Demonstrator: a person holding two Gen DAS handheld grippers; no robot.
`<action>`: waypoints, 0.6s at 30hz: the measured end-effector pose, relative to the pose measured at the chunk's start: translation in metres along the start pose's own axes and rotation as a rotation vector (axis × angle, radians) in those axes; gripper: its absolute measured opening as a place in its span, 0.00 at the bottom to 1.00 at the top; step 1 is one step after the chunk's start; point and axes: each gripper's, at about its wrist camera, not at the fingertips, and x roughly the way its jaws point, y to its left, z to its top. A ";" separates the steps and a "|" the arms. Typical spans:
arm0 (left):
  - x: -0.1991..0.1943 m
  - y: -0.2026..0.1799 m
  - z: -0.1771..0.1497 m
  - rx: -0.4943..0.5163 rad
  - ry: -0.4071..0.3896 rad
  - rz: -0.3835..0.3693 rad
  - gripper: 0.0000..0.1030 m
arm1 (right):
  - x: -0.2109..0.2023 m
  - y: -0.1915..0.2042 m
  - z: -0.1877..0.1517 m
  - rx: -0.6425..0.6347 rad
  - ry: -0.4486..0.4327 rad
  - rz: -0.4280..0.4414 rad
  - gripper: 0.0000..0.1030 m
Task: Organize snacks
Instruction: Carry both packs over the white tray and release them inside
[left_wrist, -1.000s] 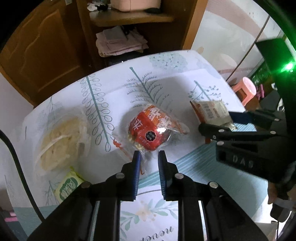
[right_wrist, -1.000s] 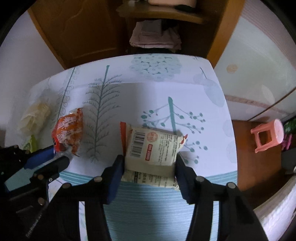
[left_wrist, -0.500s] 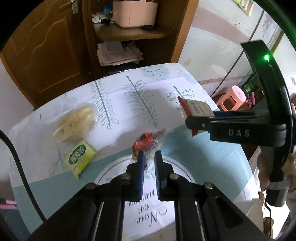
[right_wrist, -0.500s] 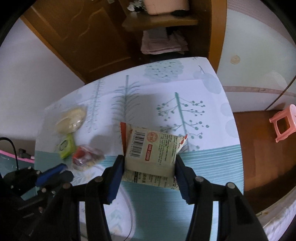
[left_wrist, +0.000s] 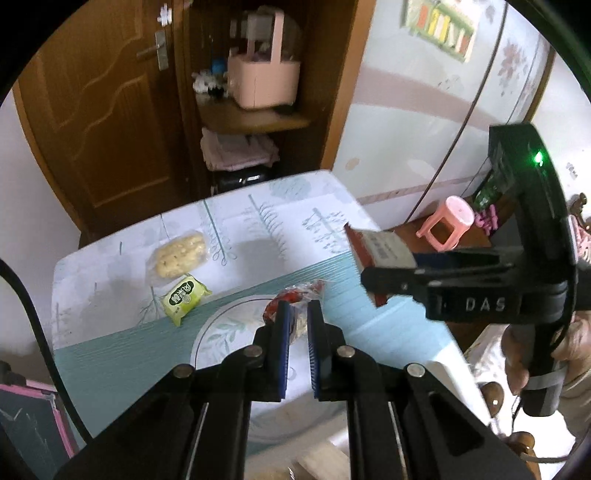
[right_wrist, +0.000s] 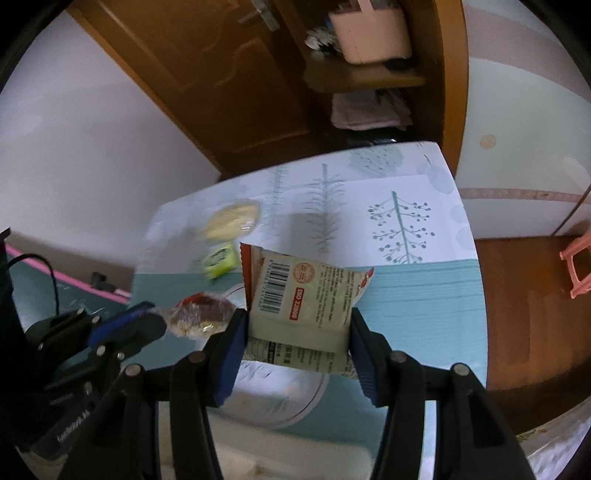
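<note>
My left gripper is shut on the edge of a red snack packet, held up above the table; the same packet shows in the right wrist view at the left gripper's tips. My right gripper is shut on a pale packet with a barcode, also lifted; in the left wrist view that packet sticks out of the right gripper. On the tablecloth lie a yellowish clear-wrapped snack and a small green packet.
The table carries a leaf-print and teal cloth with a round motif. Behind it are a wooden door and a shelf with a pink basket. A pink stool stands on the floor at the right. A hand holds the right gripper.
Both grippers rose and drew back from the table. The left one closed on the red packet and lifted it off the cloth. The right one kept its grip on the pale packet.
</note>
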 end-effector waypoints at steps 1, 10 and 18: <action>-0.016 -0.006 -0.004 -0.002 -0.011 -0.006 0.06 | -0.009 0.004 -0.005 -0.008 -0.007 0.014 0.52; -0.110 -0.060 -0.063 -0.010 -0.026 -0.006 0.07 | -0.085 0.041 -0.078 -0.100 -0.008 0.111 0.52; -0.142 -0.104 -0.116 0.000 0.011 0.066 0.07 | -0.113 0.061 -0.141 -0.177 0.011 0.107 0.53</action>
